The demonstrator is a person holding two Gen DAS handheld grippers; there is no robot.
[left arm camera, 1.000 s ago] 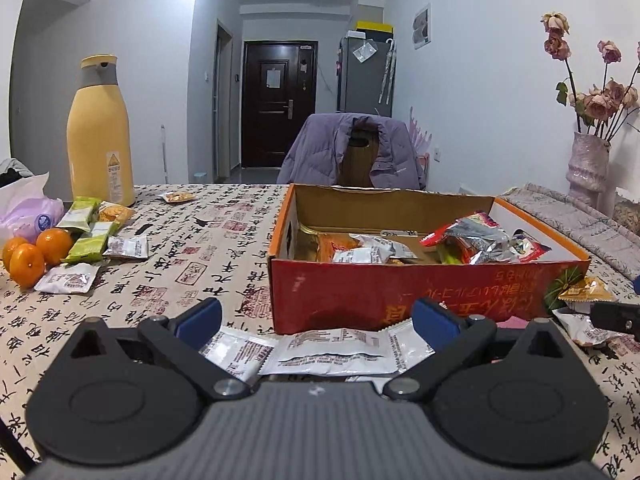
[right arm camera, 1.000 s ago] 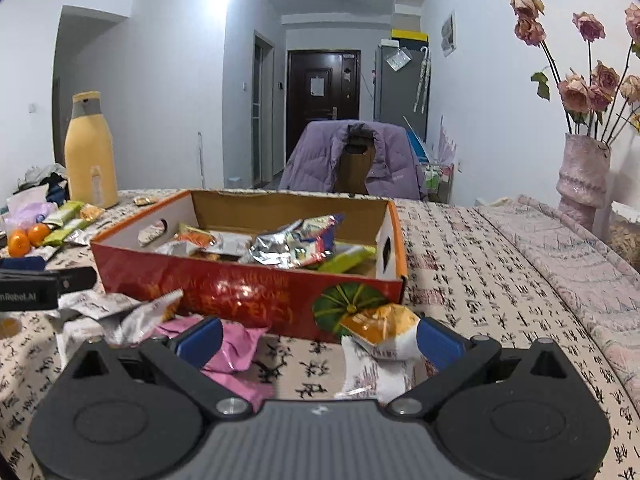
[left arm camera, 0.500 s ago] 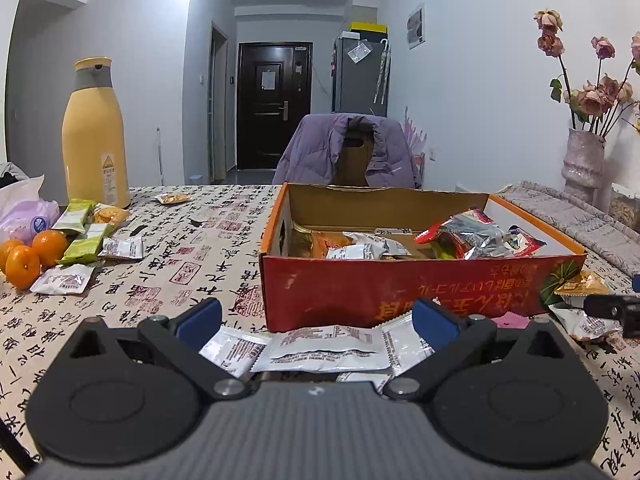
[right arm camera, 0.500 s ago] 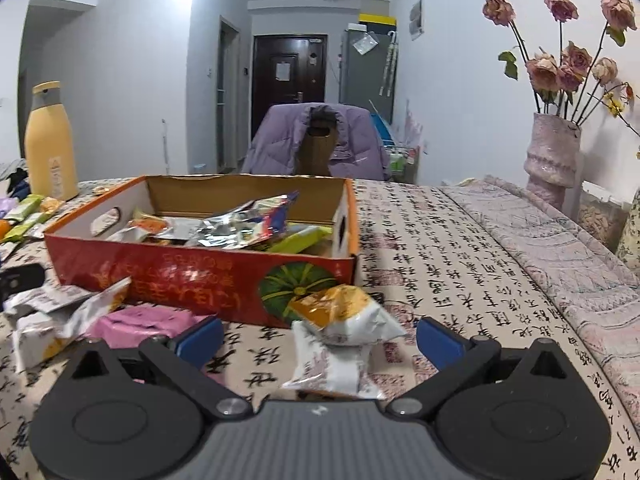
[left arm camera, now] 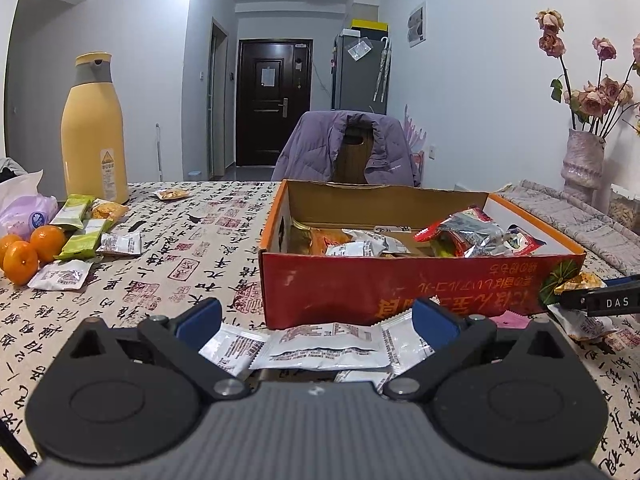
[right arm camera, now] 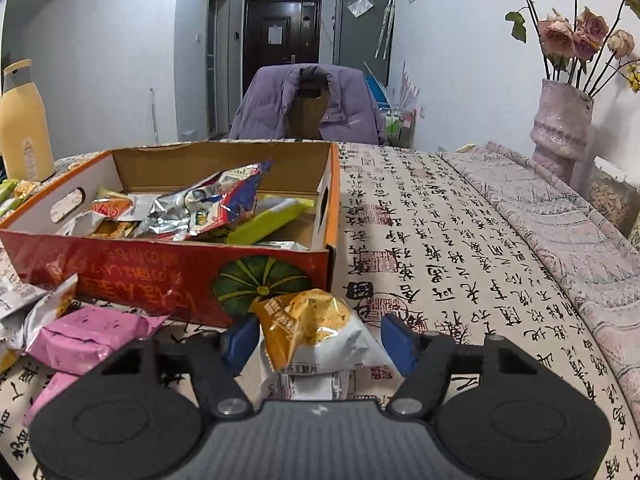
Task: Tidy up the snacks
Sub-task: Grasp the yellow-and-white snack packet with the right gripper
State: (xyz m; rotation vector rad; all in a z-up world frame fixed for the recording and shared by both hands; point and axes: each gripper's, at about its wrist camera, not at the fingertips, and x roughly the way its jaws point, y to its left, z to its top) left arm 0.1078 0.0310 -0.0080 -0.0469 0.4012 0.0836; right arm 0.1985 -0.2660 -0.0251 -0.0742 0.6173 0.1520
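Right hand-held gripper [right arm camera: 320, 340] has been closing, seemingly not yet shut; left hand-held gripper [left arm camera: 316, 316] gapes wide.

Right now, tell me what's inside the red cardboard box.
The red cardboard box holds loose snacks: a crumpled silver packet, a yellow-green bar, orange packets. Whatever lies beneath them, and the box floor, is covered.

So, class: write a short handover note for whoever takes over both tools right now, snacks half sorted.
Right tool: its jaws have just been closing around the orange and white packet; right pad not yet touching, no grip yet.
Left tool: open, over the white packets in front of the box.
Done: several snacks are in the box.
Left: pink packets, the white ones, and the green packets by the oranges.
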